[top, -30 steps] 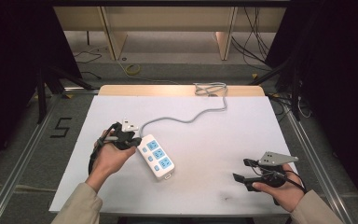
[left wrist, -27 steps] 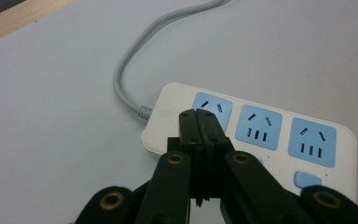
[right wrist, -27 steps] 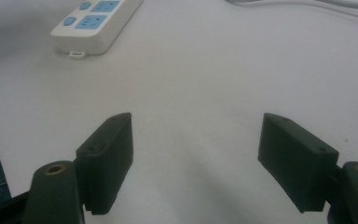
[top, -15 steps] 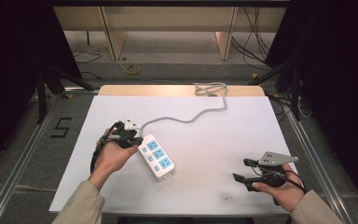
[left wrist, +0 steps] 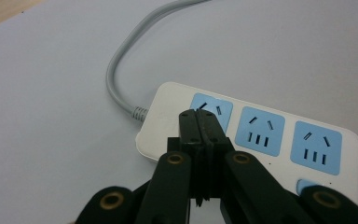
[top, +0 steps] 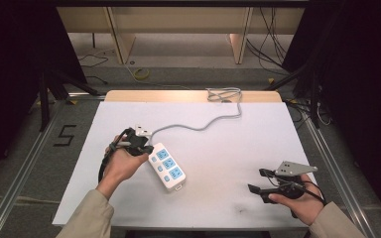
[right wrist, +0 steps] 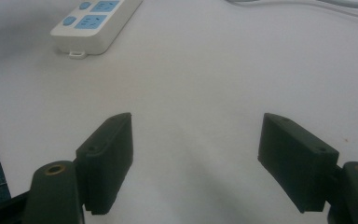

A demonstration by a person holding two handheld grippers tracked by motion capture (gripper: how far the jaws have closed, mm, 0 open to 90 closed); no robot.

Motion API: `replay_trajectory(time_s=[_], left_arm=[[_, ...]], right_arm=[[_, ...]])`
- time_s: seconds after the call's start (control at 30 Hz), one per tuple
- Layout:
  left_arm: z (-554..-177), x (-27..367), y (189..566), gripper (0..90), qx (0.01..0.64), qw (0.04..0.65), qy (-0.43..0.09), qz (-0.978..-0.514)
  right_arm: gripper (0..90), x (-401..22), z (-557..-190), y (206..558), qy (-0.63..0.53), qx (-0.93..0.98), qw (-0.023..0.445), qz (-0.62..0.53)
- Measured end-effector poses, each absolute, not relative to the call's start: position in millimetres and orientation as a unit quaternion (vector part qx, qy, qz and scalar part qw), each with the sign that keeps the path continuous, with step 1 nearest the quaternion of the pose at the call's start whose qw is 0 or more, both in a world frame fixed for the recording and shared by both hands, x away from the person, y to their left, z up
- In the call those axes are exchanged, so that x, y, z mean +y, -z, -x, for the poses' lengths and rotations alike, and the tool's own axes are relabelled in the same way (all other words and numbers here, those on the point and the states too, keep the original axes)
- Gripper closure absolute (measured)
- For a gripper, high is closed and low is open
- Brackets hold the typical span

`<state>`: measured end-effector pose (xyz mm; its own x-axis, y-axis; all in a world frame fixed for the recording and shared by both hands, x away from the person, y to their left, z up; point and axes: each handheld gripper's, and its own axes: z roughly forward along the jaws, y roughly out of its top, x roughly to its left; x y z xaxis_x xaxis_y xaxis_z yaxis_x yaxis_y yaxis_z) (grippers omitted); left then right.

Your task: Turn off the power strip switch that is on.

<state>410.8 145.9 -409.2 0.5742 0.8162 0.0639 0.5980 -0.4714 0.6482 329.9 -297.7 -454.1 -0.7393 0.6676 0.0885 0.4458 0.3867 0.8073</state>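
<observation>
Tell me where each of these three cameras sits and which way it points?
High view: above the person's side, looking forward and down on the white table; forearms and both hands show.
Left gripper view: rides the left gripper, jaws closed, over the power strip.
Right gripper view: rides the right gripper, jaws apart, looking across the table.
Shared: all three show the power strip and its grey cable.

A power strip (top: 166, 167) lies left of centre on the bench (top: 228, 148). Its cord (top: 203, 123) runs back to the far edge. The left tongs (top: 144, 147) sit at its rear end; the right tongs (top: 259, 181) rest well apart, front right.
</observation>
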Motion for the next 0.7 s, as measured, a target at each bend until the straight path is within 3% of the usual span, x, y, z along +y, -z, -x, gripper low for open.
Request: replay_trajectory(time_s=[0.7], left_arm=[[-418.3, 140.3, 414.3, 89.9, 0.422, 0.279, -0.176, -0.845]], right_arm=[[26.9, -297.4, -330.0, 454.4, -0.440, 0.823, 0.126, -0.338]])
